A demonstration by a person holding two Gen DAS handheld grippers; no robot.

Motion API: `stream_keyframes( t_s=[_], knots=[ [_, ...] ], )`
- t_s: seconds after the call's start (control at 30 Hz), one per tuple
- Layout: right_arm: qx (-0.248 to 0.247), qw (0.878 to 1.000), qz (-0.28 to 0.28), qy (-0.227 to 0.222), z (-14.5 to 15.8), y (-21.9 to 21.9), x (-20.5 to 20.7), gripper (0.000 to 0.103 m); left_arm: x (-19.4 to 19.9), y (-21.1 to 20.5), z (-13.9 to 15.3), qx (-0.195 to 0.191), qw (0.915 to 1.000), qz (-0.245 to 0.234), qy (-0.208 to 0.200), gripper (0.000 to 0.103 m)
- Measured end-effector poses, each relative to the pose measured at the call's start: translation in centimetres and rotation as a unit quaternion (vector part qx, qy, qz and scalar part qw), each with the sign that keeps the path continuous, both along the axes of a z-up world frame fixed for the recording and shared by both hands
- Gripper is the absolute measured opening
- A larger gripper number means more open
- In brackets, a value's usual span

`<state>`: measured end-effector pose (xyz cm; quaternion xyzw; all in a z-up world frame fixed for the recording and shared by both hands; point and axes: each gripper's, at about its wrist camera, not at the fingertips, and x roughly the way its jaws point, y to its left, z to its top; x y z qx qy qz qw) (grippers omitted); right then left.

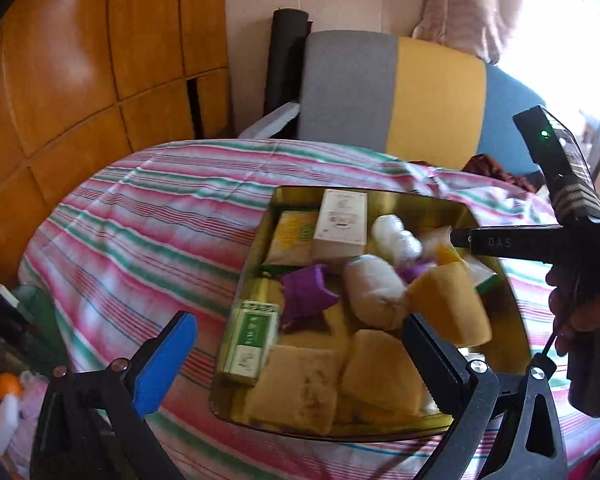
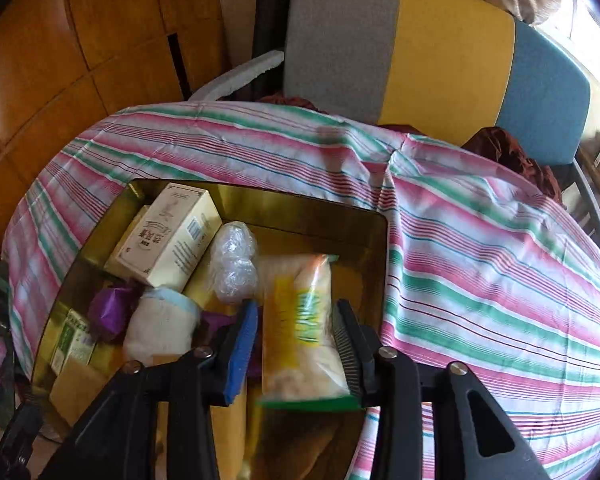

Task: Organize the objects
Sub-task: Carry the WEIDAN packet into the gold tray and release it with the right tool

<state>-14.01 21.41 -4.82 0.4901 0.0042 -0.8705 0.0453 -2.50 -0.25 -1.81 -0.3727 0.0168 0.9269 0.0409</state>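
With jaws spread wide over a gold tin (image 1: 260, 236), the left gripper (image 1: 296, 360) holds nothing. Tin sits on a striped cloth (image 1: 148, 216) & contains yellow sponges (image 1: 380, 368), a cream box (image 1: 342, 220), a green box (image 1: 252, 344), a purple item (image 1: 306, 292), a white roll (image 1: 374, 290). Right gripper (image 2: 296, 344): part-open, a clear snack bag (image 2: 300, 320) betw. its fingers, above tin's right side; pad contact can't be told. Multicolour chair (image 2: 440, 52) behind.
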Motion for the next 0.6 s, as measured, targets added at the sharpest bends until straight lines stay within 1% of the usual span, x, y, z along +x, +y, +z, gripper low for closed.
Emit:
stream_keyframes(
  t_s=[0.07,0.2,0.27,0.37,0.6],
  knots=[
    [-0.002,1.0,-0.003,0.002,-0.2,0.0,0.0,0.046,0.1,-0.3,-0.2,0.004,1.0,0.006,0.005,0.103],
    [-0.001,1.0,-0.005,0.029,0.5,-0.2,1.7,0.046,-0.1,-0.8,-0.4,0.014,0.9997,0.018,0.002,0.103],
    [-0.007,0.999,-0.014,0.046,1.1,-0.2,2.9,0.047,-0.1,-0.9,-0.4,0.021,0.9996,0.021,-0.001,0.103],
    [-0.006,0.997,-0.034,0.066,1.7,-0.2,4.6,0.047,-0.1,-0.8,-0.5,0.019,0.9996,0.019,-0.001,0.103],
    [0.007,0.994,-0.068,0.087,2.2,-0.4,9.1,0.048,0.4,-1.2,-0.4,0.031,0.9994,0.018,0.002,0.103]
  ],
)
